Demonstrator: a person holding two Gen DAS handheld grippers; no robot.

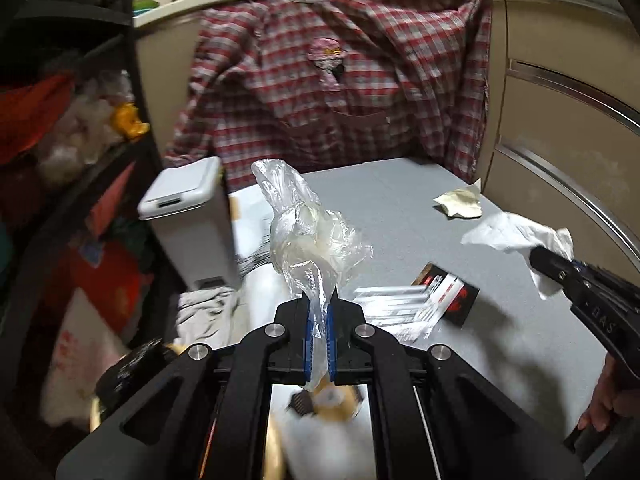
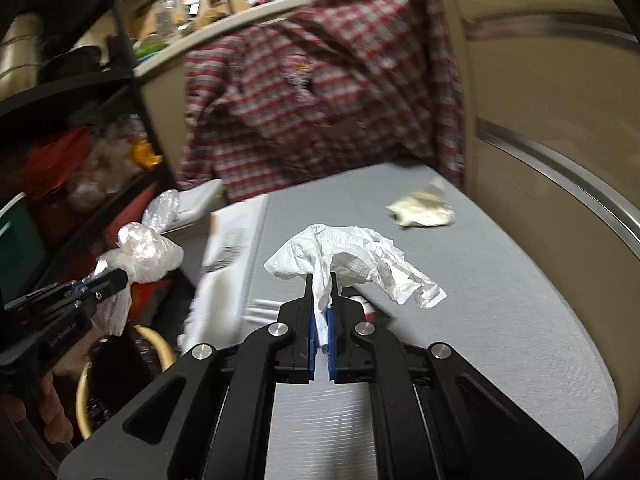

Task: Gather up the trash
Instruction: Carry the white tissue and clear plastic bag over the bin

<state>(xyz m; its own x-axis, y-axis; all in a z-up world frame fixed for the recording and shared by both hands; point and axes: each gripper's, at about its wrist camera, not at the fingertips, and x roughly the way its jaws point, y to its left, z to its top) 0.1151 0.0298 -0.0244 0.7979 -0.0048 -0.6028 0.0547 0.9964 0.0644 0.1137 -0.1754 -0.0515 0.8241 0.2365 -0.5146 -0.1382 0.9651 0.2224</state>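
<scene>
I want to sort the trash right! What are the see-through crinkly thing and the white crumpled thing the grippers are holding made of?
The see-through bag looks like thin plastic film: glossy, and the background shows through its wrinkles. The white wad looks like paper tissue or towel: matte, soft creases, a faint embossed pattern. Neither can be told for sure by sight.
</scene>
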